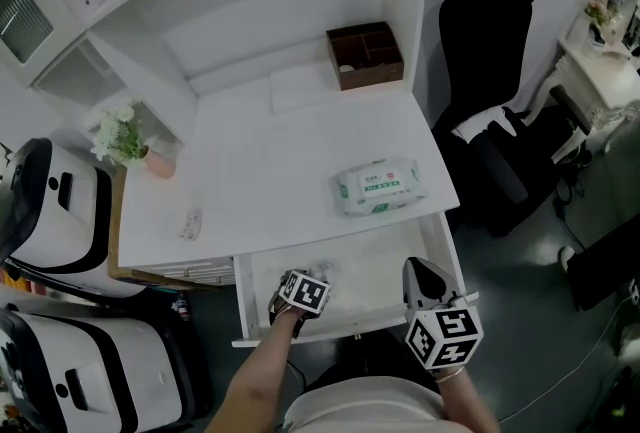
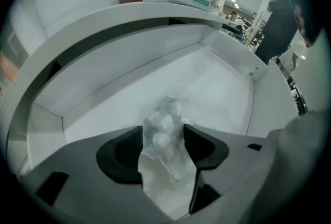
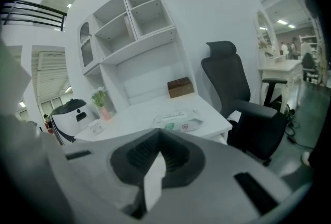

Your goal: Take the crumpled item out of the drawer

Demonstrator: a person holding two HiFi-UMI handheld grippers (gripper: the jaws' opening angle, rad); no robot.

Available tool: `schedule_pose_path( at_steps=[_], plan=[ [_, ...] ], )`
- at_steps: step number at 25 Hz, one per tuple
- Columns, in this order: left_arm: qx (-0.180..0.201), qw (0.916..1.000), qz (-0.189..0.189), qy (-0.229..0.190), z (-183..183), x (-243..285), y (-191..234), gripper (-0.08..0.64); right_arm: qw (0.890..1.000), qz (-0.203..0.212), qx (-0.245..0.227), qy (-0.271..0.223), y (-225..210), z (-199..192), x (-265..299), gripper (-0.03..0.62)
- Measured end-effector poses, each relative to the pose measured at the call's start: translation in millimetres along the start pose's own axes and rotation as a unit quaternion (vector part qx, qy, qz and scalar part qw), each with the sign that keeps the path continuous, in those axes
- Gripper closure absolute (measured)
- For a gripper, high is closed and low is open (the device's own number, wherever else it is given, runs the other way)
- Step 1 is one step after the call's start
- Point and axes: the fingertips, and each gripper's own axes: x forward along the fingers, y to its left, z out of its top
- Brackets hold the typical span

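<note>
Crumpled clear plastic wrap (image 2: 164,127) lies inside the open white drawer (image 1: 385,266), which is pulled out from under the white desk top (image 1: 270,161). The wrap sits toward the drawer's front, left of its middle.

Our left gripper (image 2: 163,140) reaches down into the drawer. Its 2 dark ribbed pads (image 2: 121,151) press on the wrap from either side, so the jaws are closed on it and only the bunched plastic keeps them apart. Most of the wrap bulges out past the fingertips, and a thinner tail of it runs back between the jaws. We cannot tell whether the wrap touches the drawer floor or is just clear of it. The bare drawer floor and its side walls stretch away beyond the wrap.

Our right gripper (image 3: 158,135) hangs by the drawer's front right corner, outside the drawer, pointing out over the desk. Its jaws are closed tip to tip with nothing between them.

On the desk top, a soft white and green pack of wipes (image 1: 380,187) lies near the right edge, just behind the drawer. A brown wooden box (image 1: 365,55) with dividers stands at the back right corner. A small potted plant with white flowers (image 1: 122,134) stands at the left edge. A black office chair (image 1: 495,71) stands to the right of the desk.
</note>
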Motion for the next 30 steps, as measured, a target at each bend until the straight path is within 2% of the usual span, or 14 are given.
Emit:
schedule_pose_path(
  at_steps=[5, 8, 12, 18, 24, 30],
  plan=[
    [-0.022, 0.9995, -0.022, -0.006, 3.0, 0.9, 1.1, 0.328, 1.000, 0.000, 0.001, 0.002, -1.8, 0.1, 0.8, 0.591],
    [-0.024, 0.9990, -0.035, 0.011, -1.5, 2.0, -4.0, 0.350, 1.000, 0.000, 0.003, 0.003, -2.4, -0.7, 2.1, 0.591],
    [-0.025, 0.9989, -0.035, 0.017, -2.3, 2.7, -9.6, 0.404, 1.000, 0.002, 0.004, 0.005, -1.5, -0.8, 3.3, 0.591],
    [-0.028, 0.9989, -0.036, -0.002, 7.4, 3.2, -9.5, 0.428, 1.000, 0.004, 0.002, 0.008, 1.5, -2.9, 3.6, 0.591],
    [-0.036, 0.9980, -0.040, 0.032, -1.5, 1.7, -14.3, 0.460, 1.000, 0.005, 0.005, 0.007, 3.4, -4.1, 0.8, 0.591],
    [-0.028, 0.9985, -0.045, 0.016, 2.4, -6.9, -23.9, 0.479, 1.000, 0.009, 0.002, 0.005, 8.0, -4.2, -2.3, 0.591]
  ],
)
